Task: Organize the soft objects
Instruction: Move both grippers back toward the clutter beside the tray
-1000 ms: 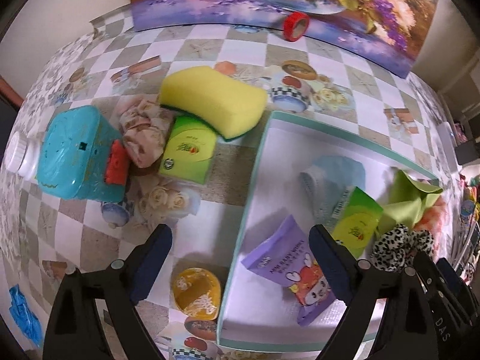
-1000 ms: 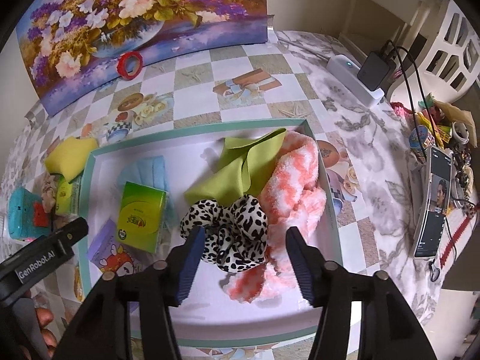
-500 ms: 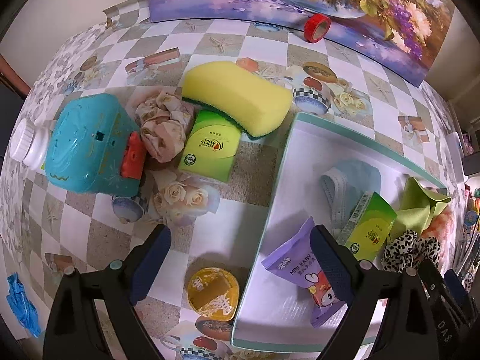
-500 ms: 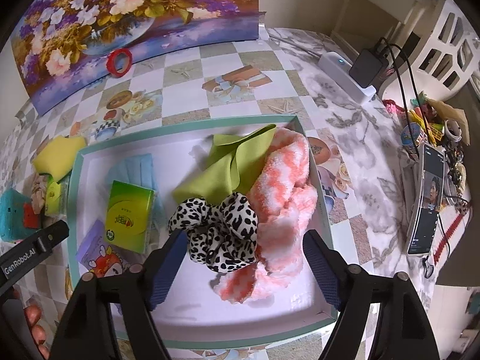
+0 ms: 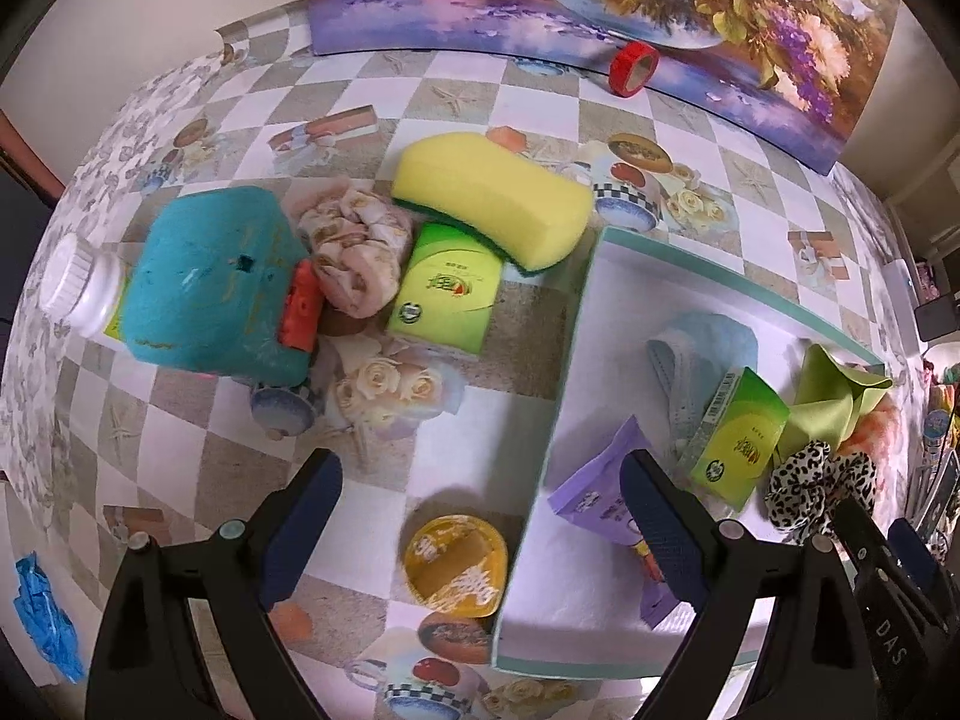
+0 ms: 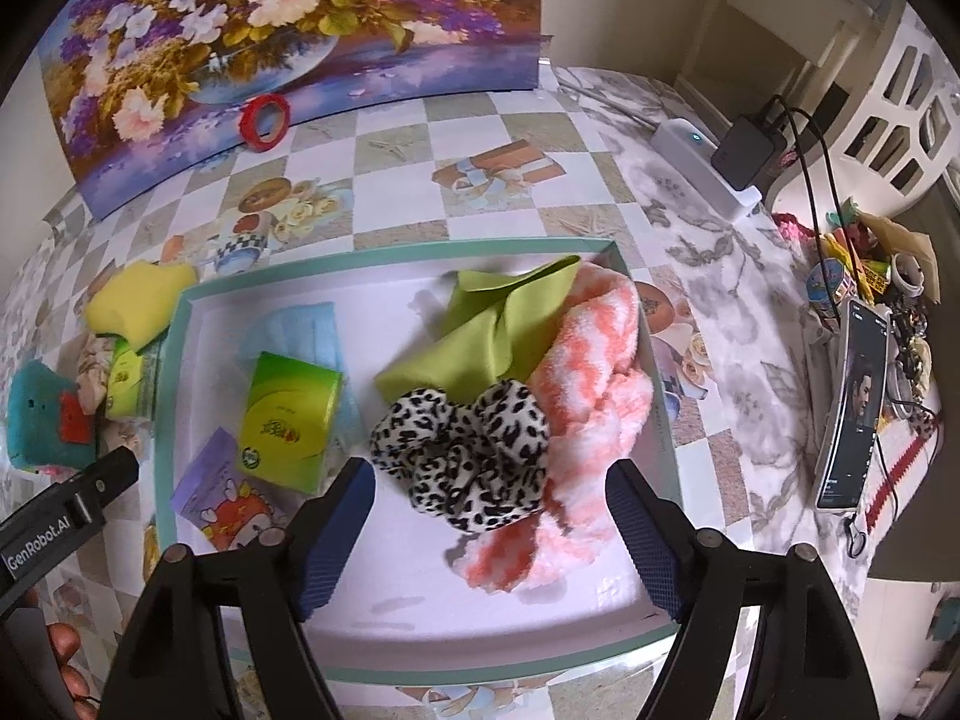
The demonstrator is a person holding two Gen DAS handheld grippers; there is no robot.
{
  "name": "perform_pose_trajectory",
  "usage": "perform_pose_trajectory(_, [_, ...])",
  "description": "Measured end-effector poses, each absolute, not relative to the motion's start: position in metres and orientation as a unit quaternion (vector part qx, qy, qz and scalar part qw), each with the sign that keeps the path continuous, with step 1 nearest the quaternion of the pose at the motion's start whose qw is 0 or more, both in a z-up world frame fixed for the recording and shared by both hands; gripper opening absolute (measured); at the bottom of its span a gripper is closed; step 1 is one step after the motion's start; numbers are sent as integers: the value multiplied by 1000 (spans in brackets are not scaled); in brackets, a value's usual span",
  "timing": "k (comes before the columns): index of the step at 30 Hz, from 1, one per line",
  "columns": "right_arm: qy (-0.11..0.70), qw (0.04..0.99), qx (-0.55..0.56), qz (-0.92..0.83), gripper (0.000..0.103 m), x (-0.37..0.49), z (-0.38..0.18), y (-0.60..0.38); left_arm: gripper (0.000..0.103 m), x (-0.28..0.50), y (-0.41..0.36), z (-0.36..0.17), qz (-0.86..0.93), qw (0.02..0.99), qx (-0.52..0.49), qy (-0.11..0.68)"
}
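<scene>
Both grippers hang with jaws apart, empty: the left gripper [image 5: 480, 516] over the table, the right gripper [image 6: 489, 516] above the tray [image 6: 384, 249]. Left of the tray, the yellow sponge [image 5: 492, 201] overlaps the green tissue pack [image 5: 447, 291]; grabbing either might drag the other.

Right tool [image 6: 489, 525] has spread wider above the scrunchie [image 6: 462, 456]; left tool [image 5: 480, 525] drifted leftward
</scene>
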State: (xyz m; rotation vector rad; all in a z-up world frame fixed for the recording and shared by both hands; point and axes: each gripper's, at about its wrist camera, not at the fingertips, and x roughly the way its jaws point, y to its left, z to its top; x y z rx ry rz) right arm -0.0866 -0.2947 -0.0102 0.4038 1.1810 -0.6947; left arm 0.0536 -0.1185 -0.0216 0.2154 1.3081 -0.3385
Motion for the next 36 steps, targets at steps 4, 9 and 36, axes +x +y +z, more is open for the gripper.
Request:
perform_pose_trajectory(4, [539,764,182,-305,82,-79,-7,-279,94,52,-107,-16,-160,778,97,600])
perform_pose_trajectory(9, [539,779,163,-275,82,-65,-2,-253,94,55,-84,-8,-151,786,91,592])
perform_pose_trajectory(36, [582,800,106,-98,82,-4,-40,-128,94,78,30,-41,-70,776,31,626])
